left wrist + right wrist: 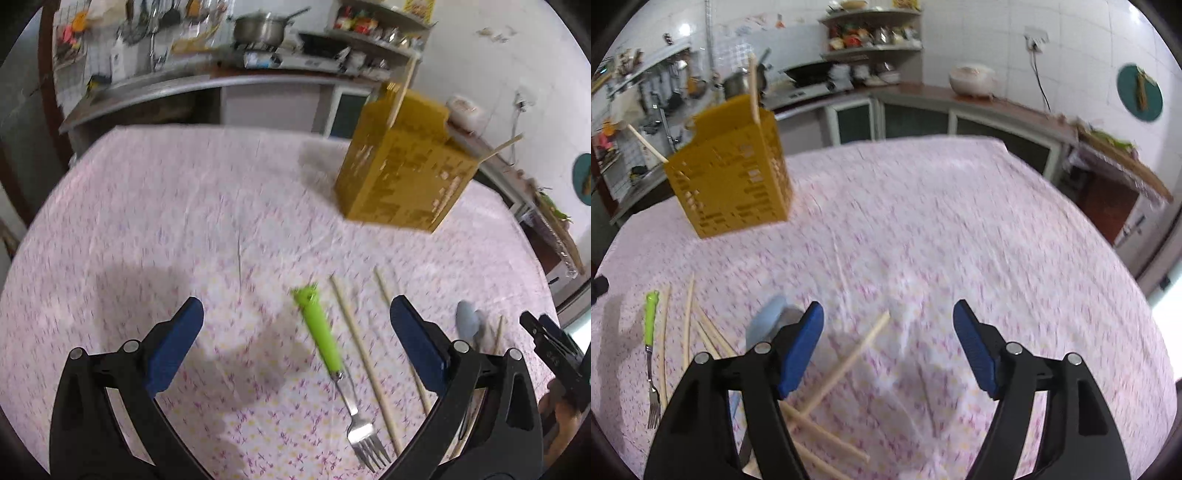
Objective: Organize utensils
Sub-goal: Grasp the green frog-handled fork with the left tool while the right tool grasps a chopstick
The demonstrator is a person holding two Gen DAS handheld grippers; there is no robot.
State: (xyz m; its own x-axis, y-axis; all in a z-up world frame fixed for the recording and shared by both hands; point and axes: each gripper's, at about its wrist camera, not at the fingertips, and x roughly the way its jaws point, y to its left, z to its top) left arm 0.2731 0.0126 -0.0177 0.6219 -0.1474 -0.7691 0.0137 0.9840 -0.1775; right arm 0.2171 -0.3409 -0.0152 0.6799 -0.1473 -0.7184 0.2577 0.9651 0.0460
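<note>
A yellow slotted utensil holder stands on the pink tablecloth with chopsticks sticking out of it; it also shows in the right wrist view. A green-handled fork lies between my left gripper's fingers, with loose chopsticks beside it. My left gripper is open and empty above them. My right gripper is open and empty over a chopstick. A pale blue spoon lies by its left finger. The fork and more chopsticks lie at left.
The table is covered with a pink patterned cloth. A kitchen counter with a pot and shelves runs behind it. A rice cooker stands on the side counter.
</note>
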